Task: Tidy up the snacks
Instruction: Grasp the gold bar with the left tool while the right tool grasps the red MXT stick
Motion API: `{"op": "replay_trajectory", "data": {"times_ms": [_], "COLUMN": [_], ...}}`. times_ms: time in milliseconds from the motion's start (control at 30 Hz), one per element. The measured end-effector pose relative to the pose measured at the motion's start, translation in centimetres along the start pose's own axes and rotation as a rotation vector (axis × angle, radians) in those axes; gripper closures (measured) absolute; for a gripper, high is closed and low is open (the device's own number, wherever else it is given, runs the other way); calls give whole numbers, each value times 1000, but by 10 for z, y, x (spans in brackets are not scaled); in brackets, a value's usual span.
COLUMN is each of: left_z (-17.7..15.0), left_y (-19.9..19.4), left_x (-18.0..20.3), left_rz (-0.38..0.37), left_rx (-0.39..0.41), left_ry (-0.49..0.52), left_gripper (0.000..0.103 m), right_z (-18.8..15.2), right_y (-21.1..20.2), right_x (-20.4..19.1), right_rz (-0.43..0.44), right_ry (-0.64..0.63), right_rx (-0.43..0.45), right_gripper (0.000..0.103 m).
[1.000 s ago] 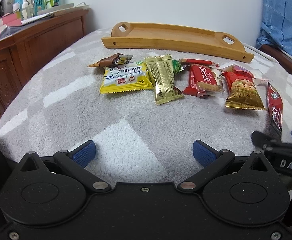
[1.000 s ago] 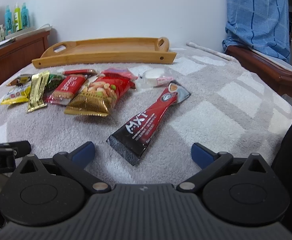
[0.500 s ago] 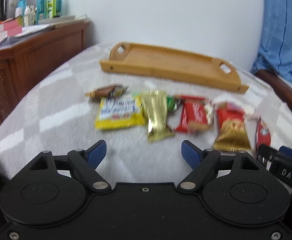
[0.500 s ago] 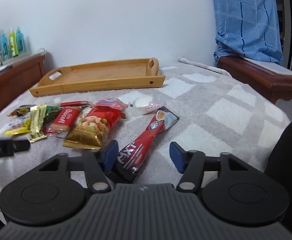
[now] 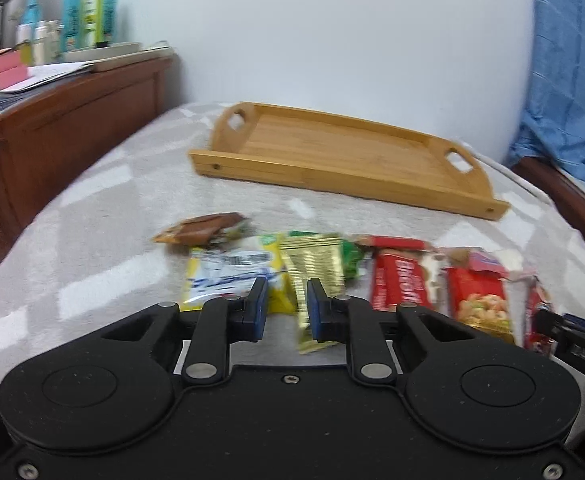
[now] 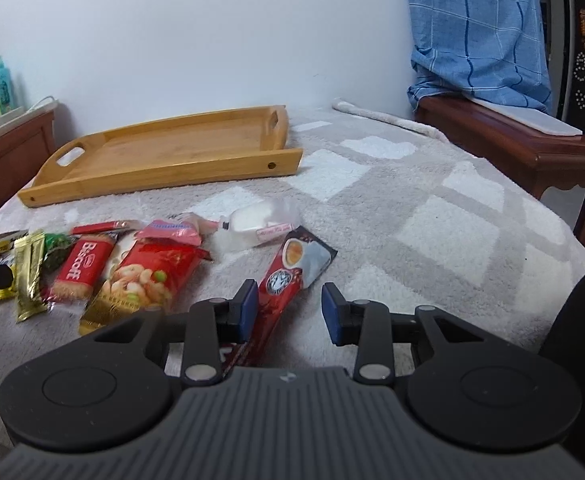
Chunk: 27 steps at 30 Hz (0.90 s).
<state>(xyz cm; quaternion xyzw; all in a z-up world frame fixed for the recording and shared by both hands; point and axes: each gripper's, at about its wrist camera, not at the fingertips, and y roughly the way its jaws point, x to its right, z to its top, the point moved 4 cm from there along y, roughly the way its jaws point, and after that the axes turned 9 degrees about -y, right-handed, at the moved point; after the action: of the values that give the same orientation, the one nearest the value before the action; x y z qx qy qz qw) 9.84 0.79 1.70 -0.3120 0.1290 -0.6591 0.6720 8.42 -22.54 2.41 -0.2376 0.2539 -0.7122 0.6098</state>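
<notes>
Several snack packets lie in a row on a grey checked blanket. Among them are a yellow packet (image 5: pixel 228 276), a gold stick packet (image 5: pixel 316 268), a red Biscoff packet (image 5: pixel 402 284) and a red nut bag (image 5: pixel 478 300). Behind them lies an empty wooden tray (image 5: pixel 332 184). My left gripper (image 5: pixel 288 310) hovers above the near end of the gold packet. Its jaws are closing to a narrow gap and press on nothing. My right gripper (image 6: pixel 290 312) hangs over a red coffee stick (image 6: pixel 288 276), which runs under its left finger. Its jaws are closing too, with the pads clear of the stick.
A brown wooden cabinet (image 5: pixel 72 132) with bottles (image 5: pixel 88 12) stands left of the bed. On the right, a blue cloth (image 6: pixel 476 28) hangs over a wooden bench (image 6: pixel 512 136). A clear packet with white contents (image 6: pixel 260 220) lies near the coffee stick.
Both grippers' jaws have swung from wide apart to much narrower, the left almost together. Both hands have risen a little, so the tray's inside shows more.
</notes>
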Motion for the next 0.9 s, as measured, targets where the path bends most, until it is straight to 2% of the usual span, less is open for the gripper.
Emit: {"op": "replay_trajectory", "data": {"times_ms": [133,333,467,500,533,600,633,900], "left_z": [-3,-10,-13,-12,-12,-9,-9,8], "left_y": [9,31,35,35,34,32,30,5], "left_x": [17,23,25,25,25,22,21,25], "left_rz": [-20,16,23,23,23,20,15,13], "left_rx": [-14,-62,-49,-47,-44,-46,-47,21], "left_ry": [56,50,68,69,64,46,35,59], "left_gripper": [83,69,67,71,74,78,78,79], "right_z": [5,5,0,-1,-2,-1,-1,9], "right_y": [7,13,14,14,14,11,9,-8], "right_x": [0,-6,-7,-8,-10,-12,-12,-3], "right_rz": [22,40,38,34,29,32,42,73], "right_ry": [14,-11,-12,-19,-31,-37,-26,20], "right_rx": [-13,-26,-37,-31,-27,-17,-15,14], "right_gripper": [66,64,50,51,59,87,91,91]}}
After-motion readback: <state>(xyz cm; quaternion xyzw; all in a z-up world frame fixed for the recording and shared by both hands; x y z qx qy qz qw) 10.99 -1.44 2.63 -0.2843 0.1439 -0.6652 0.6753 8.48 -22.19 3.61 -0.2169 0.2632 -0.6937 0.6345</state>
